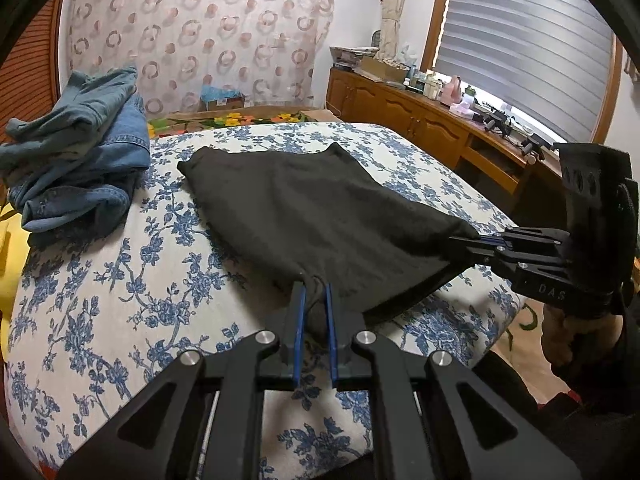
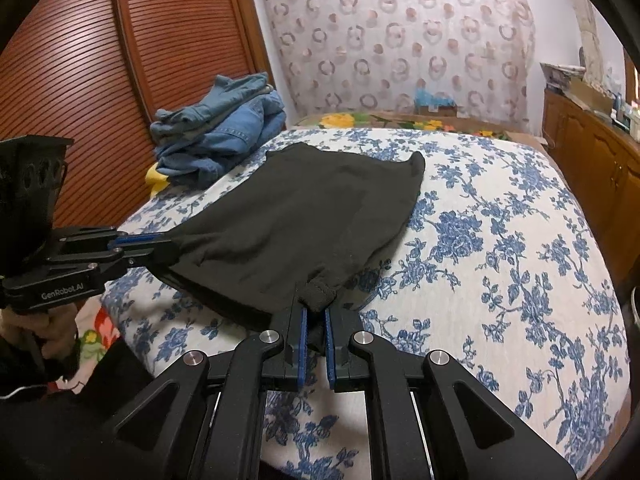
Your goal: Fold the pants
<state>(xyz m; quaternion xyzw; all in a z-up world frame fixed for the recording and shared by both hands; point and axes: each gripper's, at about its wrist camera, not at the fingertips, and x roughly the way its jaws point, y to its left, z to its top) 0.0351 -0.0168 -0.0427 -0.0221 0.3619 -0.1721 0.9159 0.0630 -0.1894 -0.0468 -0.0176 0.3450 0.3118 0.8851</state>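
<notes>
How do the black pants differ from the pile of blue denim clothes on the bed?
The black knit pants lie spread out and fairly flat in the middle; the blue denim clothes sit crumpled in a tall heap at the far left edge. The pants are plain dark; the denim is faded light blue. The left tongs and right tongs each grip the near edge of the pants; nothing holds the denim. Both rest on the blue-flowered white bedspread.

Bed [image 1: 120, 280]: covered by a white spread printed with blue flowers. Lying on it: black pants [image 1: 304, 208], folded and spread flat at the centre, the near edge lifted off the spread at 5 o'clock; a heap of blue denim garments [image 1: 80, 160], rumpled, at 10 o'clock in the left wrist view, apart from the pants.
</notes>
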